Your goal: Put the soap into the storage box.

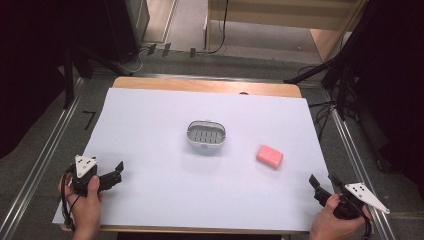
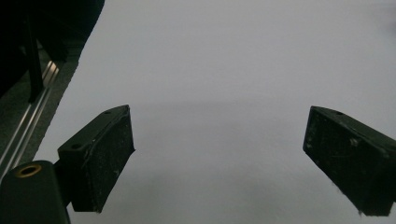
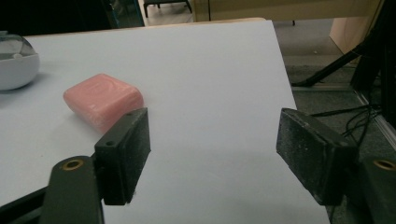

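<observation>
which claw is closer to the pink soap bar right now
Right. The right claw sits at the table's near right corner, just short of the pink soap bar. The left claw is far across the table at the near left edge.

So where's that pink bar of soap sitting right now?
In the high view the pink soap lies on the white sheet, right of centre, just right of the soap dish and ahead of the right gripper, untouched.
</observation>
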{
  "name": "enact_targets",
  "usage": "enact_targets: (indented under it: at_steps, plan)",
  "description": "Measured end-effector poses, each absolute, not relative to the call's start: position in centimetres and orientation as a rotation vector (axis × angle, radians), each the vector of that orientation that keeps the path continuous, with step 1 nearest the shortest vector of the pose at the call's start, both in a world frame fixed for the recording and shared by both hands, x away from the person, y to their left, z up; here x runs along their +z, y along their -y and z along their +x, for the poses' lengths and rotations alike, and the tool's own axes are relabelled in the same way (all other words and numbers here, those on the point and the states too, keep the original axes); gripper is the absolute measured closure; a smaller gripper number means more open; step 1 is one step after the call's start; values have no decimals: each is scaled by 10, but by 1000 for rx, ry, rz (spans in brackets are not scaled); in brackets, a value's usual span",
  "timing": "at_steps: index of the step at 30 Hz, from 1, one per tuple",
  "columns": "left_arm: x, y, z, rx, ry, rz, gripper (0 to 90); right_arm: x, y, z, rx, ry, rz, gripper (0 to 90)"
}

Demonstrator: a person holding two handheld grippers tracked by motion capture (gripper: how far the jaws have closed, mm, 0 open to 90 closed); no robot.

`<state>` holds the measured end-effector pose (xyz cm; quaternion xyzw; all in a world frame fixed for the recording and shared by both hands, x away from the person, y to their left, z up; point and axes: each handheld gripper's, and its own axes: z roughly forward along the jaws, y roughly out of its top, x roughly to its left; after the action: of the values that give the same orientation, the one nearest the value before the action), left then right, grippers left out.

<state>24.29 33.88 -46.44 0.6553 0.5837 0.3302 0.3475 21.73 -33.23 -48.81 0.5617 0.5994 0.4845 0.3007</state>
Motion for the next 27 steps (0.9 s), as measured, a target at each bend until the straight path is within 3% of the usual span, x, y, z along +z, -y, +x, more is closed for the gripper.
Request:
enact_targets:
  at_steps: [1,6,11,13,20,22,24,27]
  plan:
    - [-464,-338,243,856,-1517,1702,92,-488,332,219,1258,-1593,1514,187]
    - [-464,-339,243,852,-1522,1690,92,-487,324,220,1147,-1609,1525,213]
    - [-465,-337,243,866,-1511,1709,92,-486,332,219,1298,-1600,1571,249]
    - [-465,-337,243,868,-1504,1719,92,-487,338,220,1375,-1642,1563,195]
    - [-465,-338,245,846,-1525,1716,92,-475,339,230,1339,-1840,1469,198]
    - [-466,-337,246,844,-1525,1728,92,-471,337,234,1328,-1928,1427,243]
    - [-466,-336,247,849,-1524,1742,90,-465,335,238,1283,-2046,1340,362]
    - [-466,-335,246,853,-1516,1749,85,-458,333,247,1229,-2152,1300,274]
